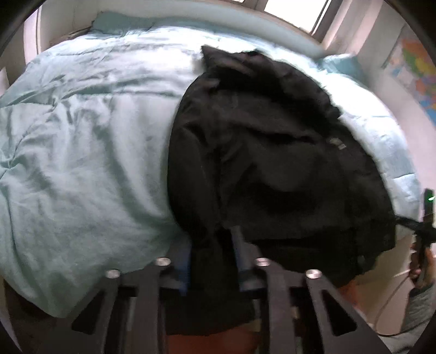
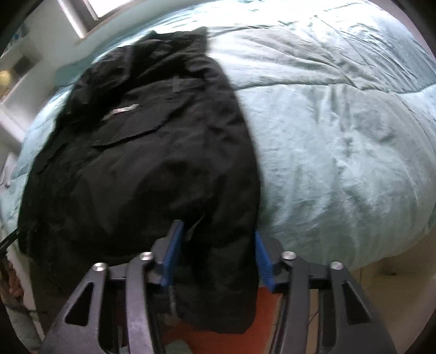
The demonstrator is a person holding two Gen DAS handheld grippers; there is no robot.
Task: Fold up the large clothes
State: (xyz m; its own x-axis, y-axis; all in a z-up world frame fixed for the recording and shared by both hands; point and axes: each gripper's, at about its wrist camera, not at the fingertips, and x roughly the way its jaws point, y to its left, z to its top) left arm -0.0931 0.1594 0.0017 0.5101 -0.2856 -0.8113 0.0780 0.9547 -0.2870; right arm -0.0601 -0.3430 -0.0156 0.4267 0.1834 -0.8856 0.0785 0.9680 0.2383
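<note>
Pale teal bedding covers one bed (image 1: 81, 152), a rumpled comforter spreading across nearly the whole field in both wrist views, with one window (image 1: 294, 11) bright at 12 o'clock in the left view and a colourful map (image 1: 417, 81) on the wall at 2 o'clock. One black jacket (image 1: 267, 152) lies on the comforter, its body reaching from the near edge of the bed toward 12 o'clock and its lower hem hanging over that edge. Two grippers are at work. The left gripper (image 1: 212, 261) has its two blue fingers (image 1: 242, 261) set either side of a fold of the jacket hem, pinching the cloth between them. The right gripper (image 2: 218, 258) likewise has jacket fabric draped between its blue fingers (image 2: 174, 253), though the jaws stand fairly wide and I cannot tell whether they press the cloth. One black strap runs off the jacket at 3 o'clock in the left view. Orange-red floor (image 2: 261, 313) shows below the hem.
</note>
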